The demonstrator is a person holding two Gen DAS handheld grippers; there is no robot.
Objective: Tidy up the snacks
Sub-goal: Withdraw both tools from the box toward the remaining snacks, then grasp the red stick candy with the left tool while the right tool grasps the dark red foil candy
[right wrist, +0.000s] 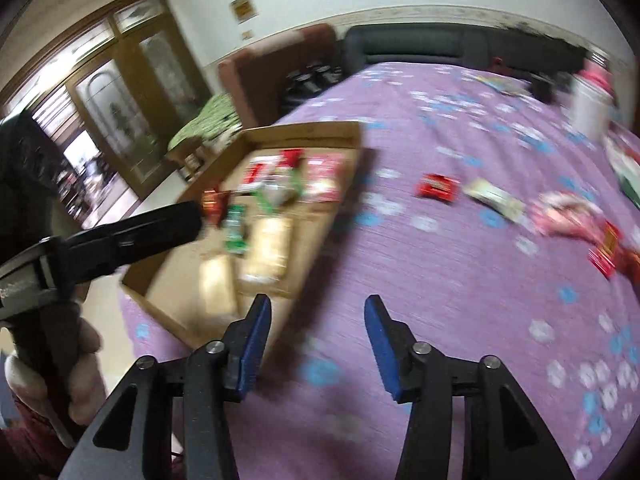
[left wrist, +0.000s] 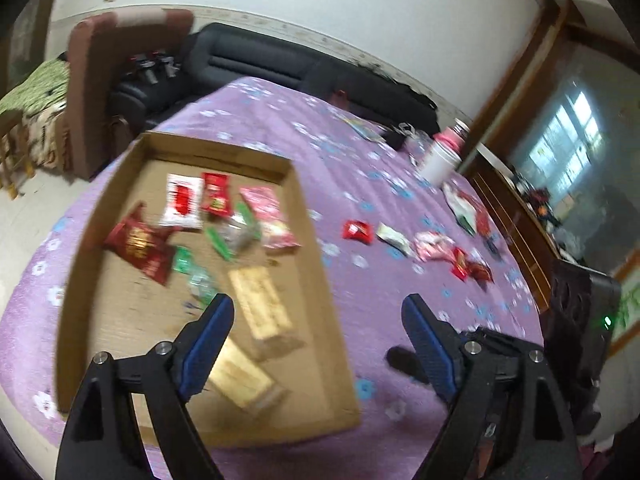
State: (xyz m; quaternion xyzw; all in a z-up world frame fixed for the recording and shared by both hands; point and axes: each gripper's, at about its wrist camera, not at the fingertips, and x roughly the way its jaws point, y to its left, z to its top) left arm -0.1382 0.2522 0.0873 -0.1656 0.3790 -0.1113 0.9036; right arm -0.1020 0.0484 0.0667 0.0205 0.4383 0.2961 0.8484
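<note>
An open cardboard tray (left wrist: 224,152) (right wrist: 304,130) lies on the purple flowered cloth (left wrist: 360,160). It holds a white-red packet (left wrist: 182,200), a red packet (left wrist: 216,194), a pink packet (left wrist: 268,216), a dark red packet (left wrist: 140,246), green candies (left wrist: 232,236) and two gold bars (left wrist: 262,308). To its right, loose on the cloth, lie a red packet (left wrist: 358,232) (right wrist: 438,188), a white-green one (left wrist: 394,238) (right wrist: 494,198), a pink one (left wrist: 432,246) (right wrist: 568,212) and small red ones (left wrist: 468,266) (right wrist: 608,252). My left gripper (left wrist: 318,308) hangs open over the tray's right rim, holding nothing. My right gripper (right wrist: 318,308) is open and holds nothing, above bare cloth beside the tray's near corner.
A white jar with a pink lid (left wrist: 440,160) (right wrist: 588,100) and a torn bag (left wrist: 466,204) stand at the far right of the cloth. A dark sofa (left wrist: 256,60) and a brown armchair (left wrist: 100,80) lie beyond. A hand (right wrist: 80,360) grips a black handle at left.
</note>
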